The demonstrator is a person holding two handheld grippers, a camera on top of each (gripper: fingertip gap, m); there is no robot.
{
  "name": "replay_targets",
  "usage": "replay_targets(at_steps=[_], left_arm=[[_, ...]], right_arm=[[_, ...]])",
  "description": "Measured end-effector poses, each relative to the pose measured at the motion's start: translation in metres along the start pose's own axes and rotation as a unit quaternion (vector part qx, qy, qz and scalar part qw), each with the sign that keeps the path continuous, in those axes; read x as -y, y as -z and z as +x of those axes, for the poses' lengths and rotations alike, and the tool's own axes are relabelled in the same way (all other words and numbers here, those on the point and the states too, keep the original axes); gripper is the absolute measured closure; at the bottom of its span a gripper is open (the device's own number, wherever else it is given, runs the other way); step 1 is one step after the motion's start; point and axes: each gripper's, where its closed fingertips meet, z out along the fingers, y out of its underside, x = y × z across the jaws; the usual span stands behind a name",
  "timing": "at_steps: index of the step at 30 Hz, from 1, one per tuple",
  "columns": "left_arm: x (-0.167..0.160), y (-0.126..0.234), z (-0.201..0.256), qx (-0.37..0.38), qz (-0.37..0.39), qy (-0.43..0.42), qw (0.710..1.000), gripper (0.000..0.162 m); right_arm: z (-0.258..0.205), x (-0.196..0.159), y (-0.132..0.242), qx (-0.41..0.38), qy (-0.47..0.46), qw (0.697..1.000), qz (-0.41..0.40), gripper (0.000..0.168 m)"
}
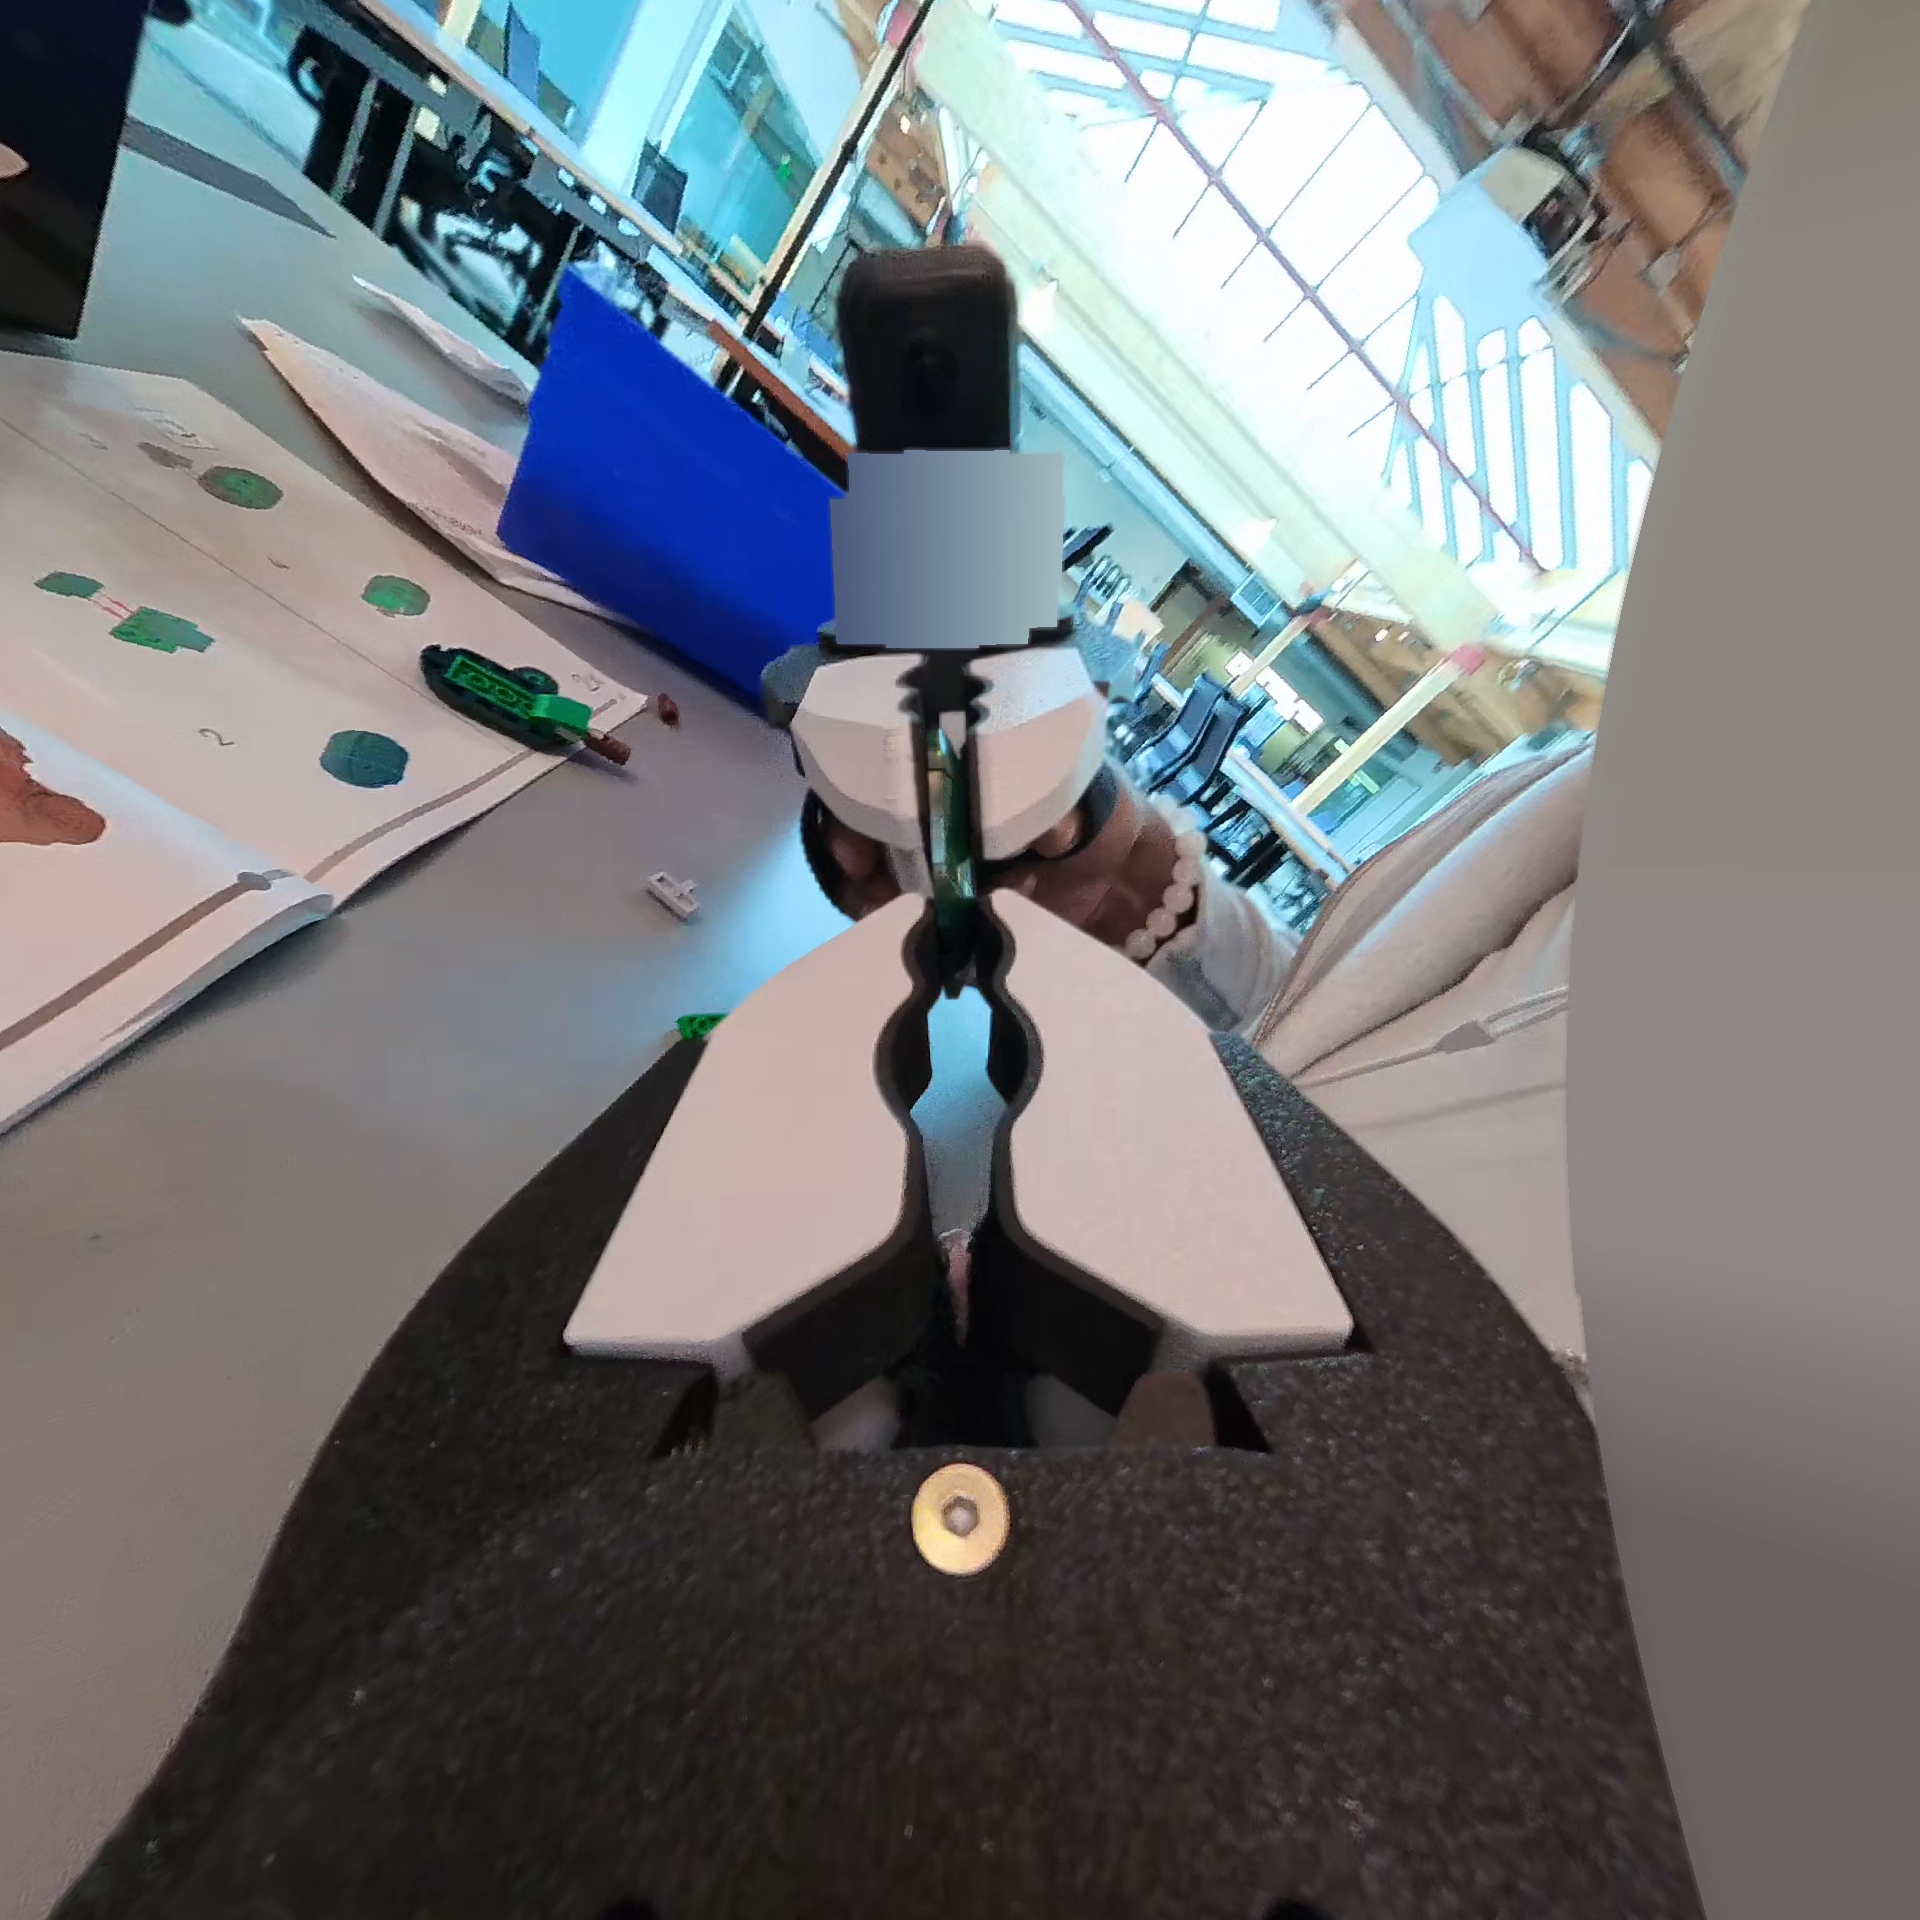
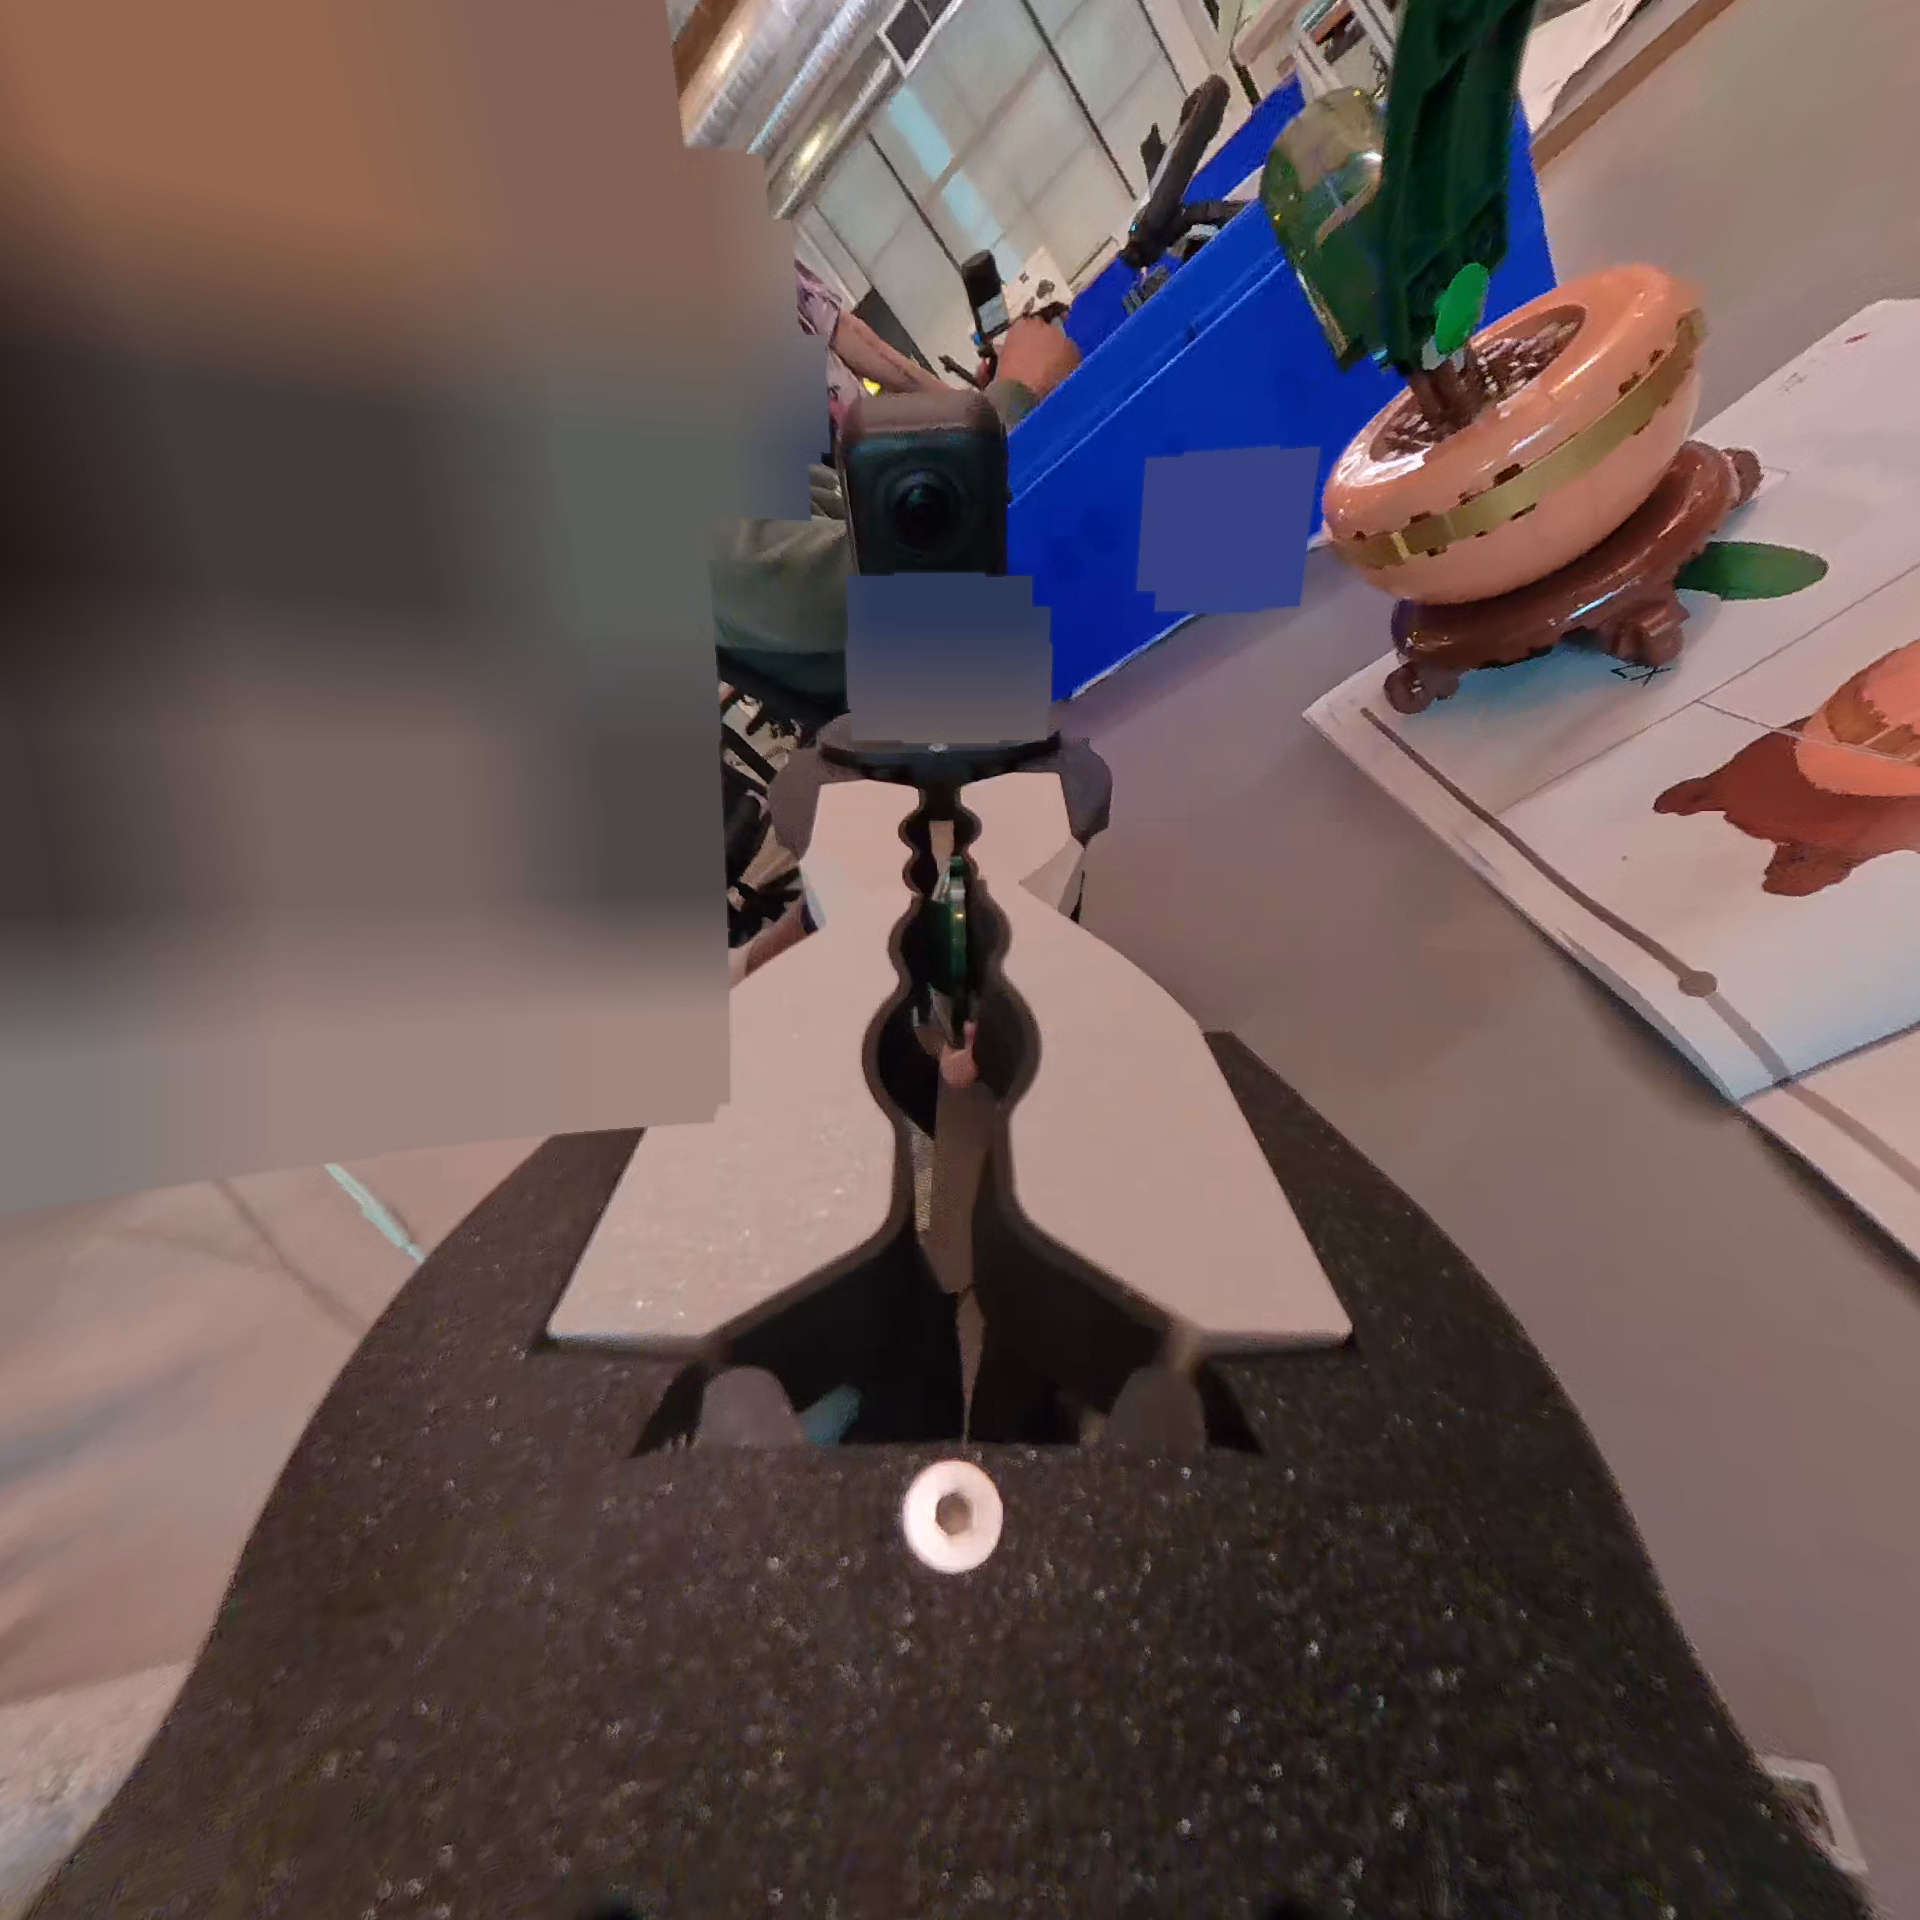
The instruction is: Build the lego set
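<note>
Left wrist view: left gripper (image 1: pixel 954 961) points straight at the right gripper (image 1: pixel 948 758), tip to tip. Both clamp the same thin dark green piece (image 1: pixel 948 831), held edge-on between them above the table (image 1: pixel 436 1091). Left jaws nearly together on its near end, right jaws pinched on its far end. A hand (image 1: pixel 1127 868) with a bead bracelet holds the right gripper. On the table to the left: open manual (image 1: pixel 208 727), a small green-and-black sub-build (image 1: pixel 499 688) on its corner, brown bits (image 1: pixel 613 746) just beside it, a small white part (image 1: pixel 672 894) nearer, a green part (image 1: pixel 698 1024) partly hidden behind the left finger. Blue bin (image 1: pixel 644 520) behind the manual.

Right wrist view: right gripper (image 2: pixel 951 997) closed on the green piece (image 2: pixel 948 935), left gripper (image 2: pixel 940 831) gripping it from the opposite side. Upper right, the peach pot (image 2: pixel 1507 447) on a brown stand (image 2: pixel 1538 634) sits on the manual (image 2: pixel 1621 914), with a green stem (image 2: pixel 1449 166) rising from it. Blue bin (image 2: pixel 1195 395) behind.
</note>
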Motion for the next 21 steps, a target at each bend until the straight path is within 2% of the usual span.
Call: replay_targets(at_steps=[7,11,12,14,15,21], left_arm=[[-0.01,0.0,0.003,0.013,-0.063,-0.043,0.997,0.157],[-0.01,-0.002,0.005,0.0,-0.056,-0.026,0.998,0.157],[-0.01,-0.002,0.007,-0.005,-0.052,-0.022,0.998,0.157],[-0.012,-0.002,0.005,0.001,-0.06,-0.027,0.998,0.157],[-0.012,-0.003,0.005,0.002,-0.062,-0.029,0.998,0.157],[-0.014,-0.003,0.005,0.004,-0.071,-0.039,0.997,0.157]], right_arm=[[-0.004,-0.011,0.0,0.012,-0.013,1.0,-0.016,0.163],[-0.006,-0.01,0.002,0.025,-0.02,0.999,-0.031,0.163],[-0.005,-0.008,0.003,0.022,-0.021,0.999,-0.029,0.149],[-0.008,-0.004,0.004,0.026,-0.011,0.999,-0.021,0.153],[-0.007,-0.005,0.003,0.021,-0.006,0.999,-0.03,0.163],[-0.006,-0.008,0.003,0.01,0.016,0.999,-0.047,0.163]])
